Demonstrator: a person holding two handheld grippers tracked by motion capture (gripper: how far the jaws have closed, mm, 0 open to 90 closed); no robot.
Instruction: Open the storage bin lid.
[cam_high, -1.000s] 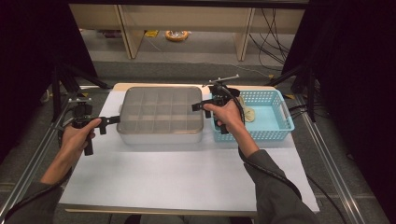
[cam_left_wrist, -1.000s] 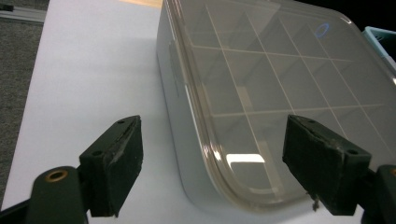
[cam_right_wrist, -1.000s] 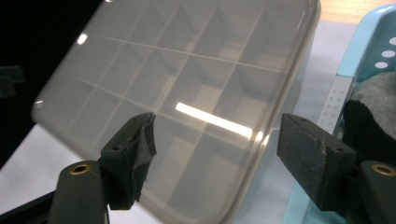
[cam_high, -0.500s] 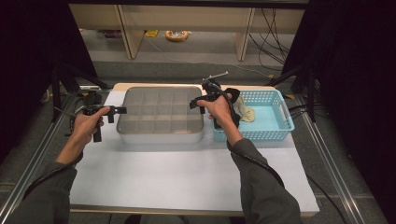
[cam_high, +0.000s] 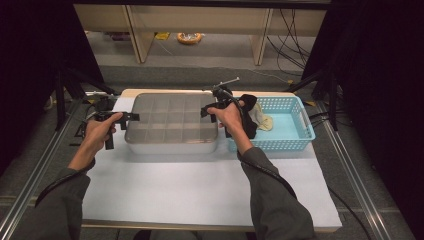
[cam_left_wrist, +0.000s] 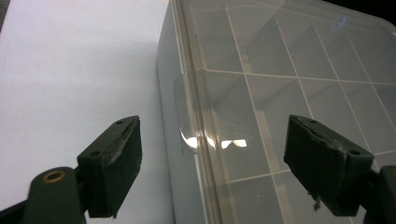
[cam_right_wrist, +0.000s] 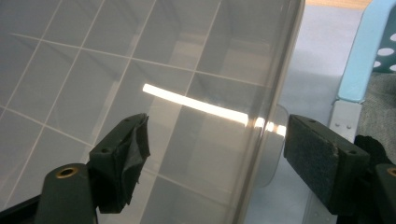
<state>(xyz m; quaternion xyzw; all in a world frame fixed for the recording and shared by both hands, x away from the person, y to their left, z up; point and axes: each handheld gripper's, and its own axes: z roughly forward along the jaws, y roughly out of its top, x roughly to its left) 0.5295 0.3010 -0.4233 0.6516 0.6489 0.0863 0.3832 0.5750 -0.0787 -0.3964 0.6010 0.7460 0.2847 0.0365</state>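
Both grippers lined up on opposite short ends of the lidded compartment box, nothing gripped yet.

Nearest, bare white table mat (cam_high: 200, 185); on it the clear compartment box (cam_high: 172, 125) at mid-table, lid on, grid dividers visible through it; left gripper (cam_high: 131, 118) at its left end, jaws wide and holding nothing, straddling the lid rim just above the small latch tab (cam_left_wrist: 187, 140), likely set to catch that edge; right gripper (cam_high: 206, 111) at the box's right end, jaws just been opening, wide now, nothing pinched, lid rim and tab between them untouched; a two-sided approach looks meant to lift or unclip the lid evenly; just right, blue basket (cam_high: 295, 131) holding dark and pale cloth; far beyond, shelving legs on floor.
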